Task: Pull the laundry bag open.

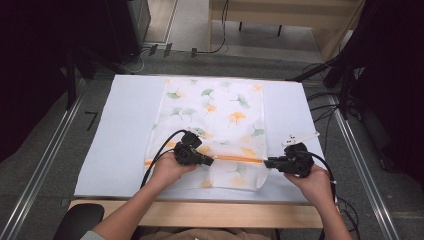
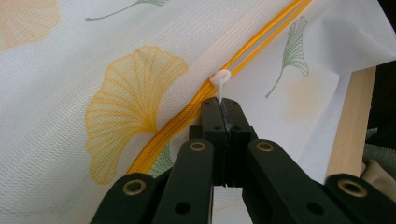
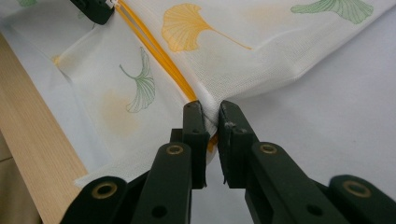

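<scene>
A white mesh bag [image 1: 215, 117] printed with orange and green ginkgo leaves lies flat on the table. An orange zipper [image 1: 235, 158] runs across its near part. My left gripper [image 1: 211, 161] is shut on the white zipper pull [image 2: 220, 80], partway along the orange zipper [image 2: 187, 116]. My right gripper [image 1: 267, 163] is shut on the bag's right edge at the zipper's end [image 3: 205, 109]. In the right gripper view the mesh bag [image 3: 243, 60] bunches between the jaws, and the left gripper [image 3: 95, 9] shows at the top left.
A pale sheet [image 1: 125, 125] covers the table, with a wooden front edge [image 1: 200, 212] nearest the person. Cables and dark equipment stands [image 1: 350, 90] surround the table on the floor. Bare sheet lies to the left and right of the bag.
</scene>
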Motion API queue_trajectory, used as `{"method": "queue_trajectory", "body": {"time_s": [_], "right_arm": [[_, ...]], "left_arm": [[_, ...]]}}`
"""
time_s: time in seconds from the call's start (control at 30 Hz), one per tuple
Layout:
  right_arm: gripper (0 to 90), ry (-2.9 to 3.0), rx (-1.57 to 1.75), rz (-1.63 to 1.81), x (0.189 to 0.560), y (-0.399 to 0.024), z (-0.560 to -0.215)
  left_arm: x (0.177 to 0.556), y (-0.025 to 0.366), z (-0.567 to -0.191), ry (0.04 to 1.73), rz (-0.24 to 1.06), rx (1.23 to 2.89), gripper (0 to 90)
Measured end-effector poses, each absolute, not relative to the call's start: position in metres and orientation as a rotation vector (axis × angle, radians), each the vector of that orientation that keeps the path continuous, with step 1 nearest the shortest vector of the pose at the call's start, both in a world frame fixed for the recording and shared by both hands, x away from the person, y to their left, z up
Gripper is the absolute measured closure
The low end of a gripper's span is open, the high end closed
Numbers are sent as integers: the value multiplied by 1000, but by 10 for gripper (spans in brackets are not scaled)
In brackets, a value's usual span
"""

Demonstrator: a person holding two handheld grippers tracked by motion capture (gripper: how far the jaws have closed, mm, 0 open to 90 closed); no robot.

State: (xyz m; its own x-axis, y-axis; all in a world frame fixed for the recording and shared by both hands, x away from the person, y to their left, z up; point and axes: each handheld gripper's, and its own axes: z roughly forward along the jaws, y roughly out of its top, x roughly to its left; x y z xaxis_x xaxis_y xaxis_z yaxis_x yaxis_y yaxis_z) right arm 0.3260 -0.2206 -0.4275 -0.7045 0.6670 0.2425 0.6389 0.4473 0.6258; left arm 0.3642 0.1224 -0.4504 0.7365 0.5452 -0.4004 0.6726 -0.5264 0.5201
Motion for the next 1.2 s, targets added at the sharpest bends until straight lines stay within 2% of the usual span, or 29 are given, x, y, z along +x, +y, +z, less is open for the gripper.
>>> {"method": "queue_trajectory", "body": {"time_s": [1.2], "right_arm": [[841, 2652, 1176, 1116, 334, -216, -425]], "left_arm": [[364, 157, -450, 1004, -239, 2240, 900]]}}
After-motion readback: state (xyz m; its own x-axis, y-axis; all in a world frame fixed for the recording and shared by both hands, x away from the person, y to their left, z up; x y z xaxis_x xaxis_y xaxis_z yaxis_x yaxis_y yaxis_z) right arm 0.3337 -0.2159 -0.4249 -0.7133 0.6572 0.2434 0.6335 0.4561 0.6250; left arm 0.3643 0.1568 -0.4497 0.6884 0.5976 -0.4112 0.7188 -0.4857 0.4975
